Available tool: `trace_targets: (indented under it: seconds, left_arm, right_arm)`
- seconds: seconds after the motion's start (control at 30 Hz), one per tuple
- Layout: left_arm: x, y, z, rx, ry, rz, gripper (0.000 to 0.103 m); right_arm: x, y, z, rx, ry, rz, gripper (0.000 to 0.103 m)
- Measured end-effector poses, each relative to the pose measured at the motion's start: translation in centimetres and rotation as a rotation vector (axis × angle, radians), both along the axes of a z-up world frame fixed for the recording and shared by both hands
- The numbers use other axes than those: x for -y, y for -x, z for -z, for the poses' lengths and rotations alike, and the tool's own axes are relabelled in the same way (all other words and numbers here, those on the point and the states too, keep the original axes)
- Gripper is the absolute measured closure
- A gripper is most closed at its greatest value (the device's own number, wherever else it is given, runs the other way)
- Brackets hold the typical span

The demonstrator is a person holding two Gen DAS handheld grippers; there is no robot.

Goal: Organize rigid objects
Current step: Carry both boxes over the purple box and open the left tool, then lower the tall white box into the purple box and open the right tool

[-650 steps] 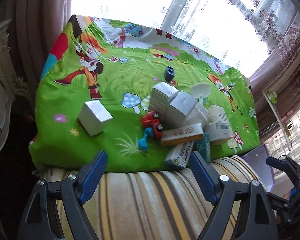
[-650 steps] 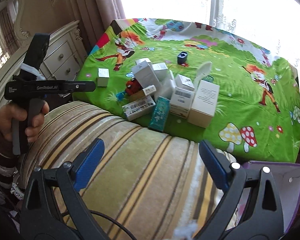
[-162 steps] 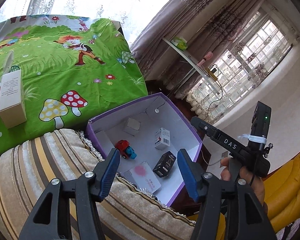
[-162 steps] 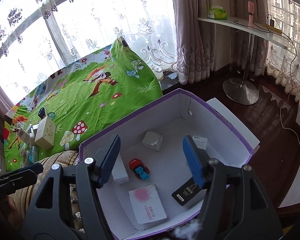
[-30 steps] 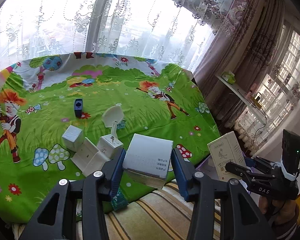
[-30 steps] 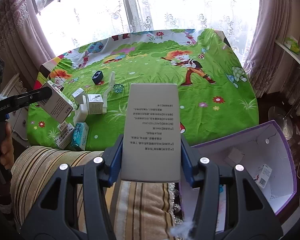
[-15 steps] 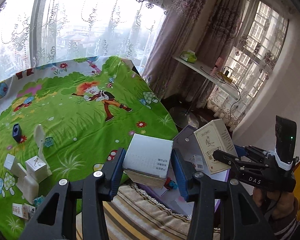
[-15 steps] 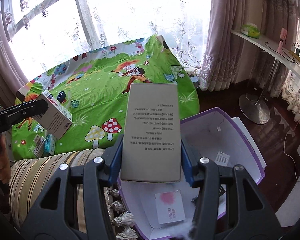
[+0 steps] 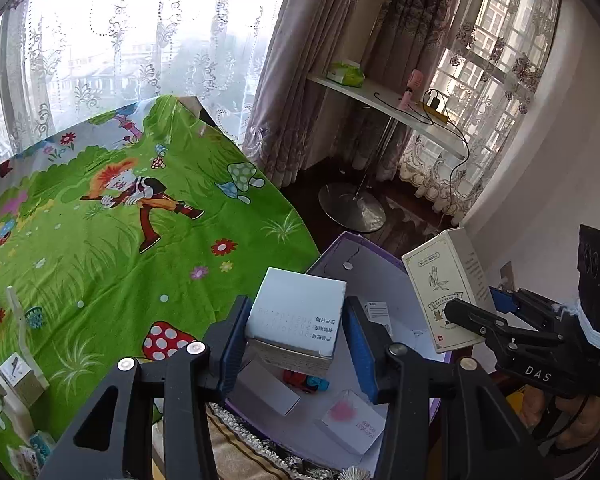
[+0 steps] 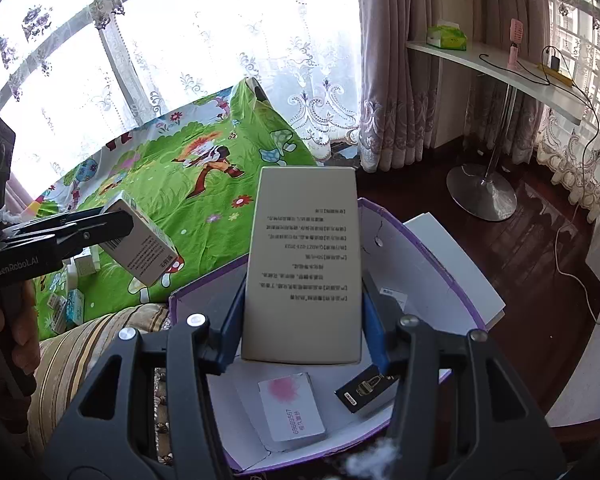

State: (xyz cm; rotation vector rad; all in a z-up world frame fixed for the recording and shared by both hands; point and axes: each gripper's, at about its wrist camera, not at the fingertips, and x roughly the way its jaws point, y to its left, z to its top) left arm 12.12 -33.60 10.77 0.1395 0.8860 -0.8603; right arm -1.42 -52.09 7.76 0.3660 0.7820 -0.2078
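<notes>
Above the purple-rimmed storage box (image 10: 440, 248), the left gripper (image 9: 296, 328) clamps a square white carton (image 9: 298, 316) between its blue pads. The right gripper (image 10: 302, 320) is closed on a tall beige carton (image 10: 304, 264). Inside the box lie a pink-marked carton (image 10: 292, 410), a black packet (image 10: 364, 392) and a toy car (image 9: 306, 382).

Purple bin (image 10: 428, 248) floor crowded: pink-marked box (image 10: 292, 410), black box (image 10: 364, 394), toy car (image 9: 306, 381); far corner bare.

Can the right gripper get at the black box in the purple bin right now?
Probably not: the right gripper is shut on the tall cream box, so the black box in the purple bin stays out of reach until that's dropped.
</notes>
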Motion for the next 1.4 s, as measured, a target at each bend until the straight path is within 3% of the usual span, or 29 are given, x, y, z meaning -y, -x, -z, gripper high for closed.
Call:
trace_targets:
  seconds: [0.17, 0.27, 0.5, 0.87, 1.23, 1.4]
  left_arm:
    - [2.5, -0.6, 1.3, 0.009, -0.036, 0.027, 0.054]
    - [3.6, -1.3, 3.0, -0.028, -0.074, 0.043, 0.053]
    - [3.0, -1.8, 4.6, -0.069, -0.094, 0.022, 0.049]
    - [0.2, -0.9, 3.2, -0.083, -0.031, 0.004, 0.049]
    - [-7.5, -0.4, 3.3, -0.138, 0.087, -0.126, 0.048]
    - [-9.9, -0.1, 3.2, -0.144, 0.116, -0.165, 0.048]
  right_arm:
    - [1.0, 0.3, 0.3, 0.000, -0.013, 0.017, 0.048]
    - [1.4, 0.5, 0.5, -0.001, -0.016, 0.028, 0.048]
    - [1.6, 0.5, 1.0, -0.013, -0.026, 0.030, 0.048]
    - [1.2, 0.2, 1.3, -0.033, -0.023, 0.018, 0.047]
    - [0.1, -0.8, 1.6, -0.036, -0.054, -0.021, 0.047]
    - [-0.7, -1.1, 1.5, -0.043, -0.022, -0.026, 0.047]
